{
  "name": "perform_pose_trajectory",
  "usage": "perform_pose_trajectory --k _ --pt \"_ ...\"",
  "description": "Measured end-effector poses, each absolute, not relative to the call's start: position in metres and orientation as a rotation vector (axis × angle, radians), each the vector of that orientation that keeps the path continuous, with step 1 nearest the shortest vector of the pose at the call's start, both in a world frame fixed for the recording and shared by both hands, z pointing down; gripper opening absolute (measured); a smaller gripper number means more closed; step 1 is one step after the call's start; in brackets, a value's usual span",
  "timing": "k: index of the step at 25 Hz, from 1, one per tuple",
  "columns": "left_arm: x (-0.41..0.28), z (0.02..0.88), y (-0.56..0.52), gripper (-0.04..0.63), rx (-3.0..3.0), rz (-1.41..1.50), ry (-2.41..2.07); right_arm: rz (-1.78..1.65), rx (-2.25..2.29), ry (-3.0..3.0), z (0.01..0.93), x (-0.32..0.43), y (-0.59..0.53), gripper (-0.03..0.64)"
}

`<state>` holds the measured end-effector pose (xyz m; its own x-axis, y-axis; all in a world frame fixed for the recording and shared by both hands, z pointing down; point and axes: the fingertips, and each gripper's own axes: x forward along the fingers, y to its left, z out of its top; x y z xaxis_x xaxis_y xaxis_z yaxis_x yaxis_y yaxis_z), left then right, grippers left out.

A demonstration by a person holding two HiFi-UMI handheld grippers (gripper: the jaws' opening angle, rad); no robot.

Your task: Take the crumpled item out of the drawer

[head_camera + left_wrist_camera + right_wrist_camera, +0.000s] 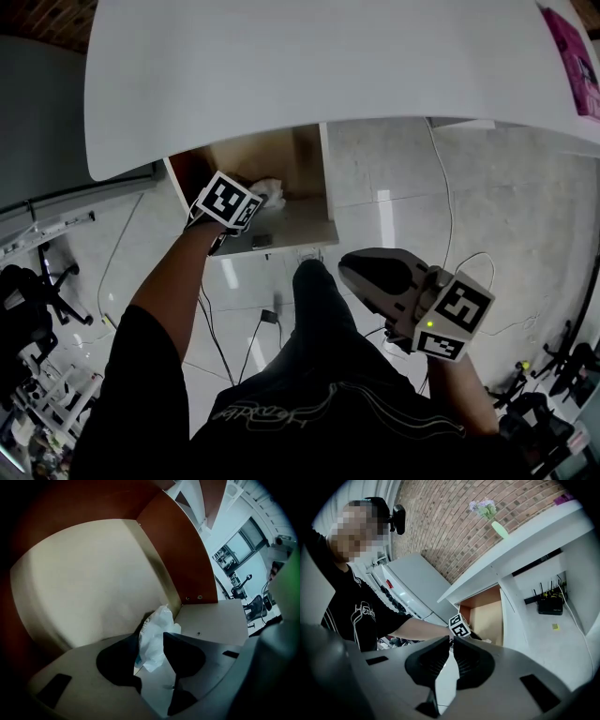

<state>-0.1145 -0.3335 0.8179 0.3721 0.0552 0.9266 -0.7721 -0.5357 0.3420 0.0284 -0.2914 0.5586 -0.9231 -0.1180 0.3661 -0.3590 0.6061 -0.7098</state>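
Crumpled item (pixel 159 620) upright in drawer (pixel 93 583) corner, pinched between left gripper (pixel 151 637) jaws; right gripper (pixel 451 641) well away, closed, empty

Red brick wall (pixel 454 522), white desk (pixel 328 66), pale glossy floor (pixel 506 206)

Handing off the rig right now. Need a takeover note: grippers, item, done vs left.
Left gripper: inside the open drawer, jaws closed onto the crumpled item; the pads look to touch it on both sides.
Right gripper: empty, jaws almost together, held away from the drawer.
Item: white crumpled plastic, in a corner of the drawer, not out yet.
Done: drawer open, item reached and apparently gripped.
Left: lift it clear of the drawer.
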Motion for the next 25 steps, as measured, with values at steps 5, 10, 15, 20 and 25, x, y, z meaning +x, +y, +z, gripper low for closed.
perform_pose_trajectory --k 5,10,15,20,25 --pt "-0.118 0.816 -0.333 0.163 1.779 1.210 -0.650 1.218 0.394 -2.558 0.558 0.022 -0.291 0.055" --pt "-0.120 0.817 -0.334 0.103 1.769 1.215 -0.683 1.224 0.397 -2.555 0.561 0.022 -0.287 0.055" --pt "-0.123 0.810 -0.332 0.064 1.785 1.253 -0.707 1.220 0.415 -2.559 0.556 0.022 -0.283 0.055" --pt "-0.123 0.786 -0.336 0.058 1.836 1.268 -0.738 1.193 0.415 -2.571 0.545 0.021 -0.278 0.055" --pt "-0.118 0.735 -0.348 0.057 1.925 1.251 -0.797 1.162 0.431 -2.609 0.519 0.020 -0.277 0.055"
